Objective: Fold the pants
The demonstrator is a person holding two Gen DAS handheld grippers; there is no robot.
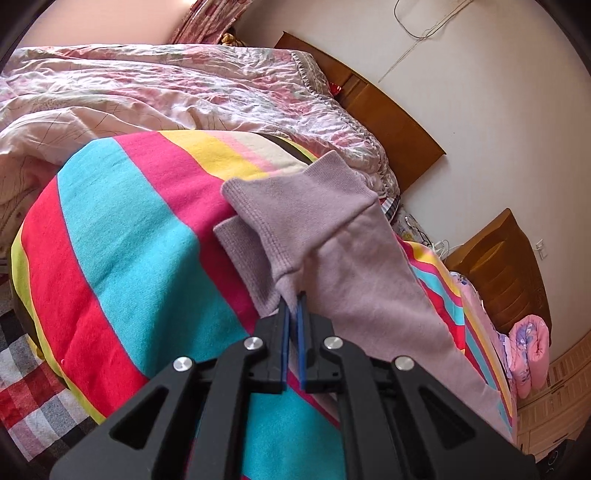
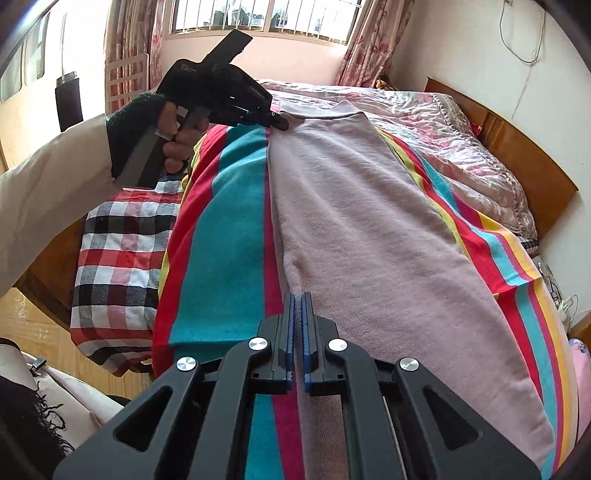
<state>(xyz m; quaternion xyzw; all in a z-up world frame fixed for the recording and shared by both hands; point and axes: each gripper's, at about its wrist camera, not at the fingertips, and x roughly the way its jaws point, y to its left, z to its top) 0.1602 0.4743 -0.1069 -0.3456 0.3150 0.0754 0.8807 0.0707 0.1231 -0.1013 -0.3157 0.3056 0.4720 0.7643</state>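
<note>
Lilac pants [image 2: 354, 229] lie lengthwise on the striped blanket [image 2: 207, 236]. Left claw [image 1: 293, 299] pinches their cuffs; right claw [image 2: 297, 297], clenched, grips the near edge.

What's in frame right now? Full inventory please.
pants: 1, lilac, flat lengthwise on striped blanket
striped blanket: 1, multicolour, covering bed
quilt: 1, pink floral, rumpled beyond blanket
plaid cloth: 1, red-white-black, bed's edge
headboard: 1, brown wood, against wall
nightstand: 1, brown wood, beside bed
curtains: pink floral, flanking window
left gripper: black, blue pads, shut on pants near cuff
right gripper: black, shut on pants' near edge
sleeve: 1, cream, left arm
</note>
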